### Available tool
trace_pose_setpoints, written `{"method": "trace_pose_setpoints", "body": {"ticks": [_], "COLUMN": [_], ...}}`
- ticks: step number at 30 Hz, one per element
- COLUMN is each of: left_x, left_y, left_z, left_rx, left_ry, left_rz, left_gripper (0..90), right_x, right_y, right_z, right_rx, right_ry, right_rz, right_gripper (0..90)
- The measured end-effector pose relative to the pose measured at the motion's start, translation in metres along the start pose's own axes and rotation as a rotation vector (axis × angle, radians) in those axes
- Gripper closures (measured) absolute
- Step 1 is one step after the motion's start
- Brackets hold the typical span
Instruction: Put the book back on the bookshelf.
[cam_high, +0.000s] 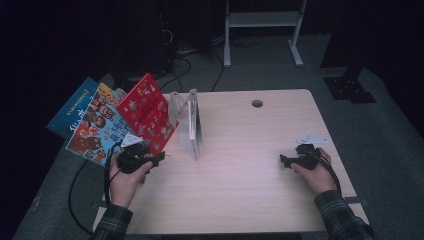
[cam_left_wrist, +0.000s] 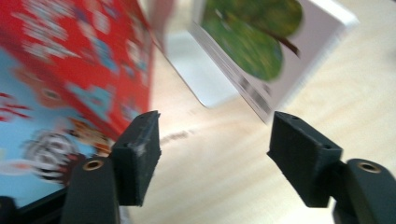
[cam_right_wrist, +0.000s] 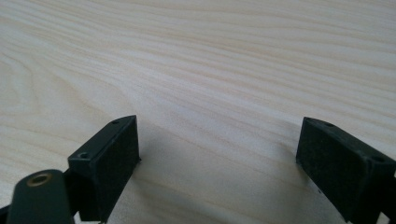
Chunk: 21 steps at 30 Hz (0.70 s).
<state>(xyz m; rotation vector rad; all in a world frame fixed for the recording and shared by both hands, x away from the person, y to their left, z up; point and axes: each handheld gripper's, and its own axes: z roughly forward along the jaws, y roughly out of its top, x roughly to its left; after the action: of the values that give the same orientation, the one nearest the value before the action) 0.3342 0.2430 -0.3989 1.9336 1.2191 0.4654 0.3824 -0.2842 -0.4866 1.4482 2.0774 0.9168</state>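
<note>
Red book (cam_high: 147, 112) leans by your left gripper (cam_high: 161, 157), jaws apart and empty; right gripper (cam_high: 283, 160) jaws apart too, so clamp its lower edge squarely.

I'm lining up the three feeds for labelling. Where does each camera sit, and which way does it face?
High view: above the person's side, looking forward and down on the table; both forearms, left gripper, right gripper.
Left gripper view: on the left gripper, facing the red book and white book; open jaws.
Right gripper view: on the right gripper, facing bare tabletop; open jaws.
Shared: red book, high and left views.
</note>
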Motion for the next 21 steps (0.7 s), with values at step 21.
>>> {"method": "trace_pose_setpoints", "body": {"ticks": [21], "left_x": [-0.041], "left_y": [-0.027], "left_z": [0.04], "left_rx": [0.226], "left_ry": [-0.138], "left_rz": [0.128], "left_gripper": [11.4], "right_x": [0.0], "right_y": [0.0], "right_z": [0.0], "right_rx": [0.0], "right_ry": [0.002], "right_rz": [-0.004], "right_gripper": [11.8]}}
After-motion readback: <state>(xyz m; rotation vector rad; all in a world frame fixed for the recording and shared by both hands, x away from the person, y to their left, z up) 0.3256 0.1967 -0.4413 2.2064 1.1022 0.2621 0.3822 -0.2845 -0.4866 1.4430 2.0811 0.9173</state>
